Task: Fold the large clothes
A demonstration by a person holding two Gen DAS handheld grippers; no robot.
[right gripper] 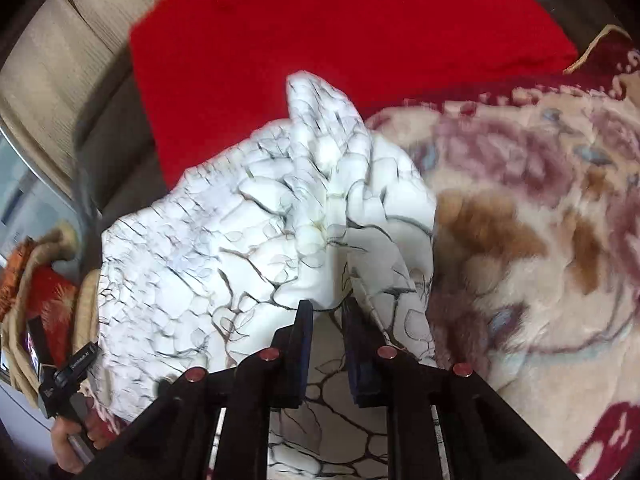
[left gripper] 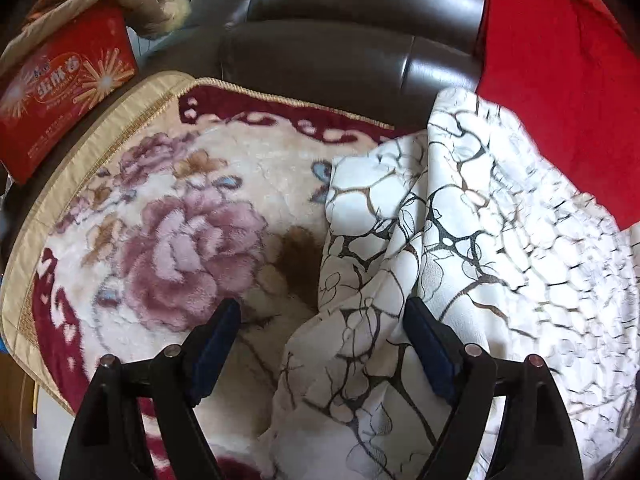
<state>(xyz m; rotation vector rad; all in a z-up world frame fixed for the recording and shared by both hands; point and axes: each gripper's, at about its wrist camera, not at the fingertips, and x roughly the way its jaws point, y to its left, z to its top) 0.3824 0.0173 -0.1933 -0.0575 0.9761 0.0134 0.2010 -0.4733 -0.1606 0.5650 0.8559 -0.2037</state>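
Observation:
A white garment with a dark branching print (left gripper: 460, 240) lies bunched on a floral plush blanket (left gripper: 180, 232). My left gripper (left gripper: 320, 320) is open, its fingers spread wide over the garment's left edge, holding nothing. In the right wrist view the same garment (right gripper: 240, 232) is lifted into a peak. My right gripper (right gripper: 326, 308) is shut on a fold of it, the cloth pinched between the nearly closed fingers. The left gripper's body and the hand holding it (right gripper: 68, 380) show at the lower left of that view.
The blanket (right gripper: 540, 240) covers a dark leather sofa (left gripper: 340, 52). A red cloth (left gripper: 560, 80) lies over the sofa back and shows in the right wrist view (right gripper: 320, 28). A red printed box (left gripper: 60, 92) sits at the left under a tan padded cover.

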